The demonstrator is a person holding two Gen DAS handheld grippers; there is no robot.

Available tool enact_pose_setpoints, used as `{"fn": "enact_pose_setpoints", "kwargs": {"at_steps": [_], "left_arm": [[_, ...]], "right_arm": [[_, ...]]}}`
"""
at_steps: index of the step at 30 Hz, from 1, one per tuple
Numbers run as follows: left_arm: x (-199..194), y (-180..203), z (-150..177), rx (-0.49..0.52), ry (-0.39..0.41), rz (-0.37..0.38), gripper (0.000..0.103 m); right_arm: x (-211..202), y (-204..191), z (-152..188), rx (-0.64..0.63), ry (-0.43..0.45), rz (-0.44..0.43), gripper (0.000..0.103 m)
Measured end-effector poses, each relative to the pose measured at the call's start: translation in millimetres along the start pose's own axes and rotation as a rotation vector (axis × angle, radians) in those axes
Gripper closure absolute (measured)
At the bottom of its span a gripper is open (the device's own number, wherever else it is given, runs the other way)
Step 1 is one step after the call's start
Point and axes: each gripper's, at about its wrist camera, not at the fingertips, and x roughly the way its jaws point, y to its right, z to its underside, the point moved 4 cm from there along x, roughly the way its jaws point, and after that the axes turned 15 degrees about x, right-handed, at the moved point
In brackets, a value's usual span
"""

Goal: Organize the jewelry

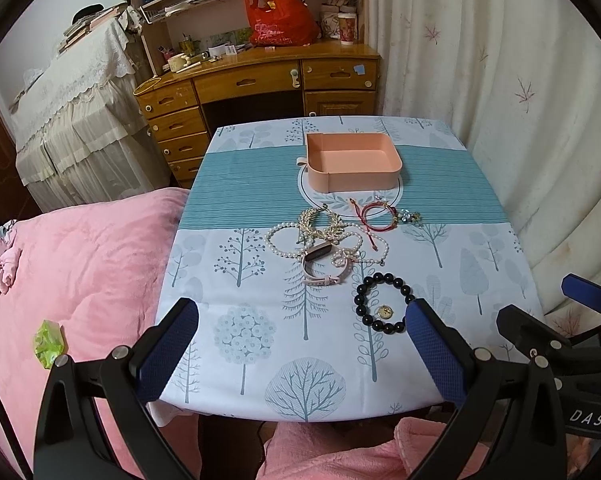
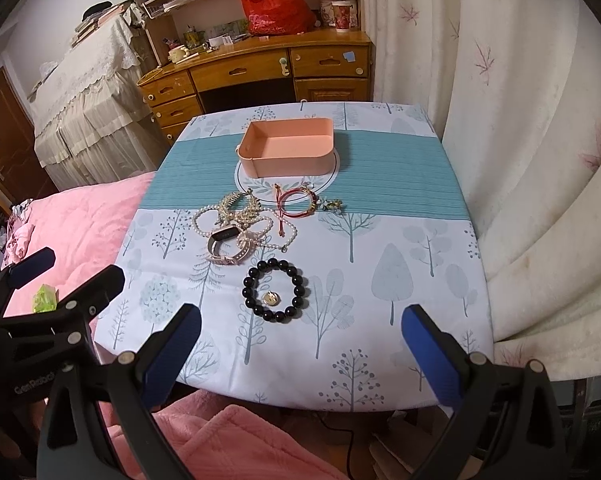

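An empty pink tray (image 1: 380,170) (image 2: 284,170) stands on a round mat at the far middle of the table. In front of it lies a pile of jewelry: pearl bracelets (image 1: 278,240) (image 2: 202,216), a gold leaf chain (image 1: 312,218), a pink-strap watch (image 1: 320,268) (image 2: 222,246) and red cord bracelets (image 1: 374,216) (image 2: 294,204). Nearer lies a black bead bracelet (image 1: 360,300) (image 2: 248,284) around a small gold charm (image 1: 384,313) (image 2: 270,299). My left gripper (image 1: 302,346) and right gripper (image 2: 300,344) are both open and empty, above the table's near edge.
The table (image 1: 260,360) wears a tree-print cloth. A pink blanket (image 1: 80,264) lies to the left with a green object (image 1: 50,344) on it. A wooden desk (image 1: 260,80) stands behind and a curtain (image 1: 520,120) hangs at the right.
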Motion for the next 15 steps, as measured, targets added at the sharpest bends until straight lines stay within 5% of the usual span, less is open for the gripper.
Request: {"fn": "enact_pose_setpoints", "kwargs": {"at_steps": [15], "left_arm": [[0.9, -6.3, -1.4, -0.004, 0.005, -0.006, 0.001]], "right_arm": [[4.0, -5.2, -5.4, -0.005, 0.006, -0.001, 0.002]]}}
